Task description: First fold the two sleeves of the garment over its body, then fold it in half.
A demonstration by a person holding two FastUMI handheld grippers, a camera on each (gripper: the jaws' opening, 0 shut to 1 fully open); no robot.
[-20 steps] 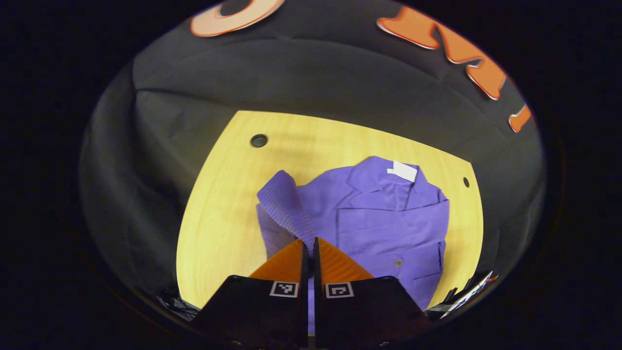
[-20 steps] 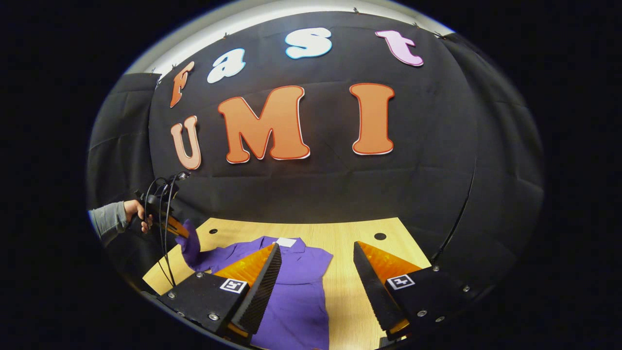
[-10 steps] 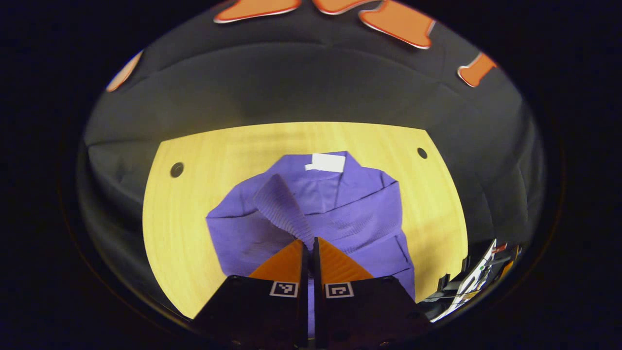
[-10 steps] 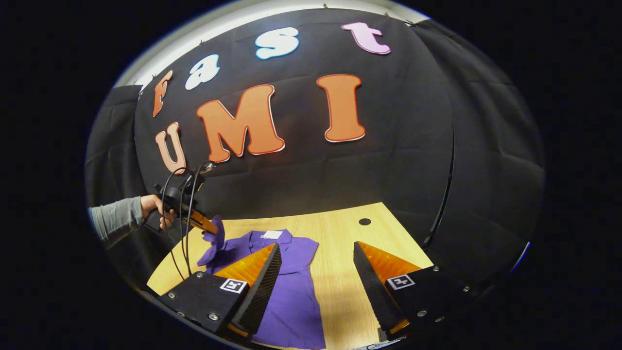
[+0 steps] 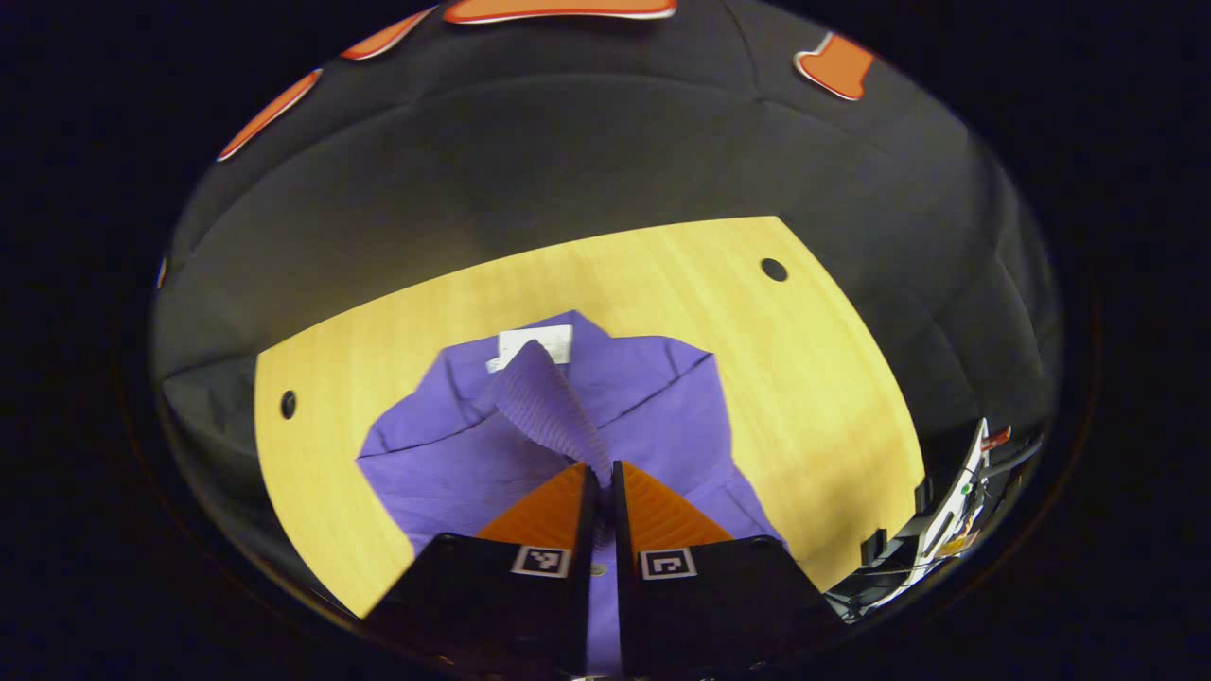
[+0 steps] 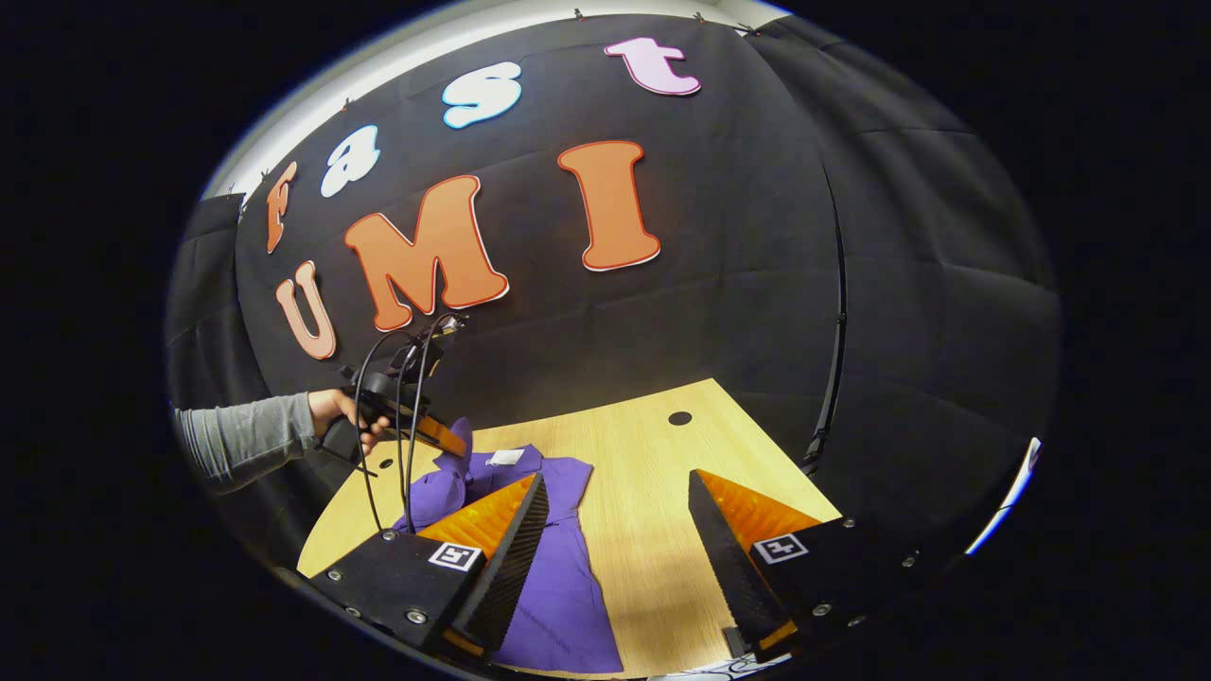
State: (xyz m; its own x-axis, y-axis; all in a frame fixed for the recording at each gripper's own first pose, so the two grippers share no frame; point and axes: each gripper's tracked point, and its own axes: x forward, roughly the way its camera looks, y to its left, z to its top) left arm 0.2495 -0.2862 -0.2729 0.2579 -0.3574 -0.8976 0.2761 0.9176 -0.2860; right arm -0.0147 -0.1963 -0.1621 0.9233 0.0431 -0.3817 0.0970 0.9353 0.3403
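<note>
So the purple shirt [image 5: 530,445] is lying flat on the wooden counter [image 5: 804,397], sitting in the lower middle of the left gripper view, collar end toward the top with a white tag [image 5: 530,345] on it. The left claw [image 5: 603,473] has its fingers pressed together and is pinching one sleeve [image 5: 549,407], which stands up off the counter and arches over the shirt's body, its top overlapping the tag. A round hole in the counter shows at the upper right and another at the left edge.

In the right gripper view the right claw [image 6: 617,501] is spread wide, nothing between its fingers, hanging above the counter at the bottom of the frame. At the left a hand [image 6: 345,416] in a grey sleeve holds the left claw up with the purple sleeve dangling from it.
</note>
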